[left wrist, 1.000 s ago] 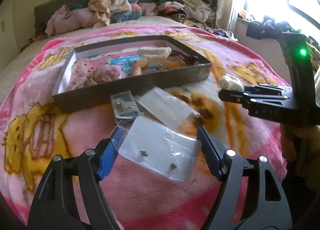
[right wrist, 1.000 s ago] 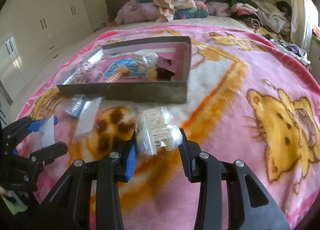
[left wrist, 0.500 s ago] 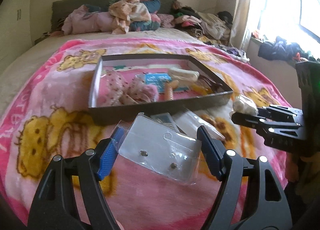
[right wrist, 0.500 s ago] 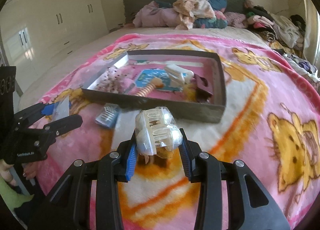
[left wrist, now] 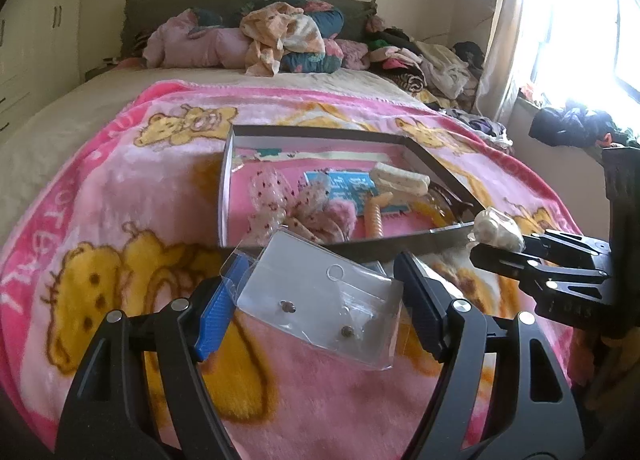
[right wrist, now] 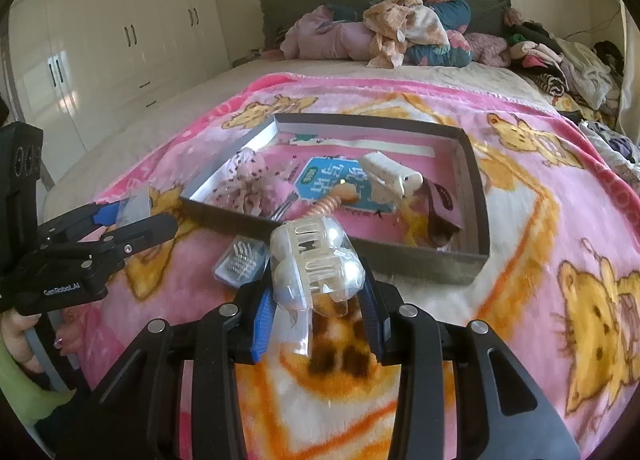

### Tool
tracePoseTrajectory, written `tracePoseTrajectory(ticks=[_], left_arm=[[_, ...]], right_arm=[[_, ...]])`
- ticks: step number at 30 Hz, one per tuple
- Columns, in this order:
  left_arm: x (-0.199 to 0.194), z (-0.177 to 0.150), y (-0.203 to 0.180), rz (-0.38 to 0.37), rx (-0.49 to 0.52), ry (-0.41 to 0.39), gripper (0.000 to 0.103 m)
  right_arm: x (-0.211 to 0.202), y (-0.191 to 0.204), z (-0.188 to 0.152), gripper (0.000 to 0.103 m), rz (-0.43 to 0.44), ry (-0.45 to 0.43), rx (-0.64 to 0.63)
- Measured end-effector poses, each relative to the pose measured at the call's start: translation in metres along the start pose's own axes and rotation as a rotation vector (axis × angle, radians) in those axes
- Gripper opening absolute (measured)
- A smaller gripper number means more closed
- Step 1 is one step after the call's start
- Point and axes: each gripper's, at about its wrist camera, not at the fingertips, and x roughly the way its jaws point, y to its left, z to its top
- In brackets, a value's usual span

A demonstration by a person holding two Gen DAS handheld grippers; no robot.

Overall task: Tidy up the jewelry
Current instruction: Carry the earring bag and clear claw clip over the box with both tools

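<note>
Over pink teddy-bear blanket (left wrist: 120,196), lifted closer to dark shallow cardboard tray (left wrist: 404,248) ahead: left gripper (left wrist: 316,300) clamped on clear earring packet (left wrist: 320,300), right gripper (right wrist: 316,300) on pearly hair claw (right wrist: 316,264).

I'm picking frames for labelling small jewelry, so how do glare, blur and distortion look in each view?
Left wrist view: the window is blown out white at the upper right, but the earring packet in the left hand-held gripper stays sharp. Right wrist view: even light, and the hair claw is clear. Both views bend the bed's edges, fisheye style, with dark corners.
</note>
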Motion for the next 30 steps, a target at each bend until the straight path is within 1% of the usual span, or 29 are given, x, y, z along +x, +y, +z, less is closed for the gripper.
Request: tracePoseTrajectory(ticks=[7, 16, 23, 30], left_arm=[[0.016, 0.016, 0.003, 0.015, 0.005, -0.008, 0.066], [0.049, 0.034, 0.007, 0.032, 0.015, 0.017, 0.066], [0.07, 0.047, 0.004, 0.039, 0.038, 0.029, 0.066], [0.092, 0.053, 0.006, 0.048, 0.027, 0.049, 0.066]], right_arm=[[0.011, -0.006, 0.015, 0.036, -0.009, -0.006, 0.008], [0.028, -0.014, 0.026, 0.036, -0.03, -0.002, 0.016], [0.043, -0.028, 0.034, 0.036, -0.048, -0.003, 0.05], [0.059, -0.038, 0.039, 0.036, -0.061, 0.016, 0.057]])
